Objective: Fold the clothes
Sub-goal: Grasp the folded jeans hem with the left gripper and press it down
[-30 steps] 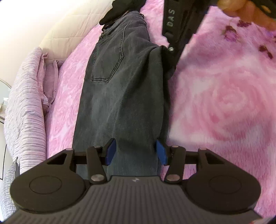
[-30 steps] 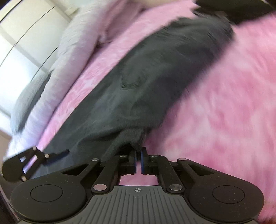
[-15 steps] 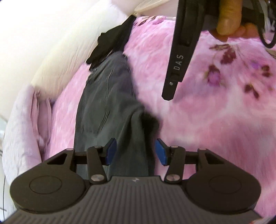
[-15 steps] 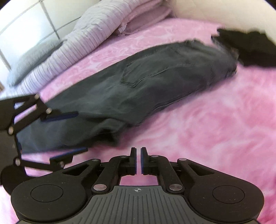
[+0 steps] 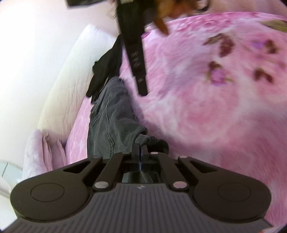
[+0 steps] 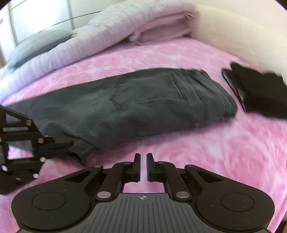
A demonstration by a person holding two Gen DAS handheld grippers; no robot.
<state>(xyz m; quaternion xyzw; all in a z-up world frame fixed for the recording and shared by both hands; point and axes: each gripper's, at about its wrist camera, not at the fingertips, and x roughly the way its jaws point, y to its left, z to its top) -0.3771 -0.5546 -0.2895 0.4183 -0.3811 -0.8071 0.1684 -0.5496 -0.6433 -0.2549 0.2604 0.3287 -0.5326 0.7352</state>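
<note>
A: What carries it all?

B: A bed [image 6: 215, 152] under a pink flowered cover. A pale padded headboard [image 5: 71, 86] runs along one edge, and striped lilac bedding [image 6: 107, 35] is heaped along another, with a grey pillow [image 6: 39, 44] on it.

A: And the clothes?

B: Dark grey jeans [image 6: 143, 104] lie flat and long across the middle of the bed, back pocket up, waistband toward the headboard edge. Just past the waistband sits a black folded garment [image 6: 260, 93], close to the jeans; blur hides whether they touch.

A: The left gripper?

B: The left gripper [image 5: 140, 148] has just been closing, and its jaws now pinch the bunched edge of the jeans at the leg end, cloth between the pads. The right wrist view shows it at that same end [image 6: 59, 145].

A: The right gripper?

B: The right gripper [image 6: 143, 168] is narrowed to a slit with nothing in it, above bare pink cover beside the jeans, not touching them. From the left view it hangs blurred over the bed, a hand [image 5: 172, 10] on it.
</note>
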